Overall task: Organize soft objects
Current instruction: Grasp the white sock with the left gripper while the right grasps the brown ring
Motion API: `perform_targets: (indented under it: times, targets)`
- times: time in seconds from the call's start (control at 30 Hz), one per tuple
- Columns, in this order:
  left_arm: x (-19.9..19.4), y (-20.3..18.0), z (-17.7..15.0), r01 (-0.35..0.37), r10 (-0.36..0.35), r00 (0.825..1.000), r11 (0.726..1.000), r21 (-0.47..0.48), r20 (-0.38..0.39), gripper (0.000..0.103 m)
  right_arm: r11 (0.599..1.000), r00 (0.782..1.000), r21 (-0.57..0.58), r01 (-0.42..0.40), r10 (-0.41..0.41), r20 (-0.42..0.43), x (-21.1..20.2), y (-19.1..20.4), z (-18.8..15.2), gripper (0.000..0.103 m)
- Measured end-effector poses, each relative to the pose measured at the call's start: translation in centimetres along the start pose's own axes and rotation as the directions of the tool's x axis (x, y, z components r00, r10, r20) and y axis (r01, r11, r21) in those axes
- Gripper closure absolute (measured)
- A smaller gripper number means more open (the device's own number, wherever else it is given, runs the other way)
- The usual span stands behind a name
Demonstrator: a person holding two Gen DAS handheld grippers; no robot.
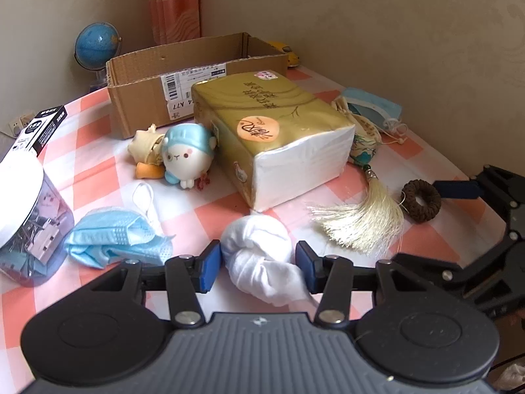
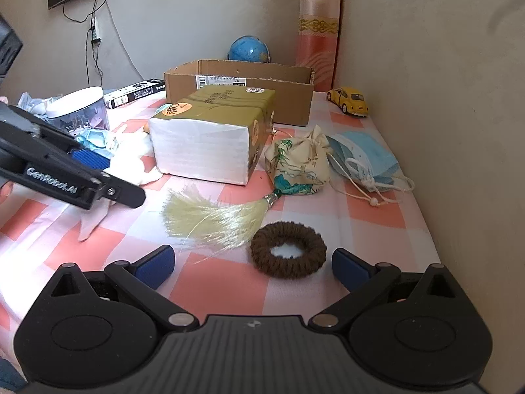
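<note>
A rolled white cloth [image 1: 259, 246] lies on the checked tablecloth with my left gripper [image 1: 257, 262] shut on it, a blue pad against each side. A brown hair tie [image 2: 288, 252] lies between the wide-apart fingers of my right gripper [image 2: 252, 262], which stands open and touches nothing. A crumpled blue mask [image 1: 115, 236] sits left of the cloth. Behind it are a round plush toy [image 1: 187, 157] and a gold tissue pack [image 1: 272, 131]. A printed pouch [image 2: 298, 164] with a pale tassel [image 2: 210, 216] and several blue masks [image 2: 364, 157] lie near the wall.
An open cardboard box [image 2: 288, 105] stands at the back of the table. A clear jar of binder clips [image 1: 29, 216] and a black carton [image 1: 42, 128] sit at the left. A yellow toy car [image 2: 349, 100] and a globe [image 2: 249, 49] are at the back by the wall.
</note>
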State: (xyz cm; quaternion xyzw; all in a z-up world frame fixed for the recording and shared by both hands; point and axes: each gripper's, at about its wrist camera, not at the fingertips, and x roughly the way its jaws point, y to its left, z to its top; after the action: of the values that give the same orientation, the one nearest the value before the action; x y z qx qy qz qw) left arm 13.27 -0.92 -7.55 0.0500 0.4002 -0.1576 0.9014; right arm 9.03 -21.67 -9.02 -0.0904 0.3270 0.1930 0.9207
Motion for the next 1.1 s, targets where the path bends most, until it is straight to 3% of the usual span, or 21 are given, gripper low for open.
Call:
perform_targets:
  times: [0.2,0.53,0.73,0.87,1.1]
  targets:
    - [-0.1,0.1,-0.1,0.008,-0.008,1.0,1.0,-0.004,0.004,0.055,1.0,1.0,-0.003,0.007,-0.007,-0.002,0.1,-0.9,0.5,0.014]
    - [-0.2,0.2,-0.2,0.011,-0.01,1.0,1.0,-0.012,0.008,0.055,0.999,0.999,0.023,0.044,-0.045,0.008,-1.3,-2.0,0.0,0.019]
    - [-0.2,0.2,-0.1,0.013,-0.013,1.0,1.0,-0.015,0.007,0.055,0.999,0.999,-0.001,0.053,-0.053,0.001,-0.5,-1.7,0.4,0.032]
    - [-0.3,0.3,-0.1,0.006,-0.006,1.0,1.0,-0.011,0.006,0.06,0.999,0.999,0.012,0.036,-0.036,-0.005,-0.3,-1.6,0.7,0.049]
    - [-1.0,0.3,-0.1,0.047,-0.046,0.999,0.999,0.01,-0.019,0.061,0.998,0.998,0.041,0.049,-0.047,-0.033,-1.2,-1.8,1.1,0.052]
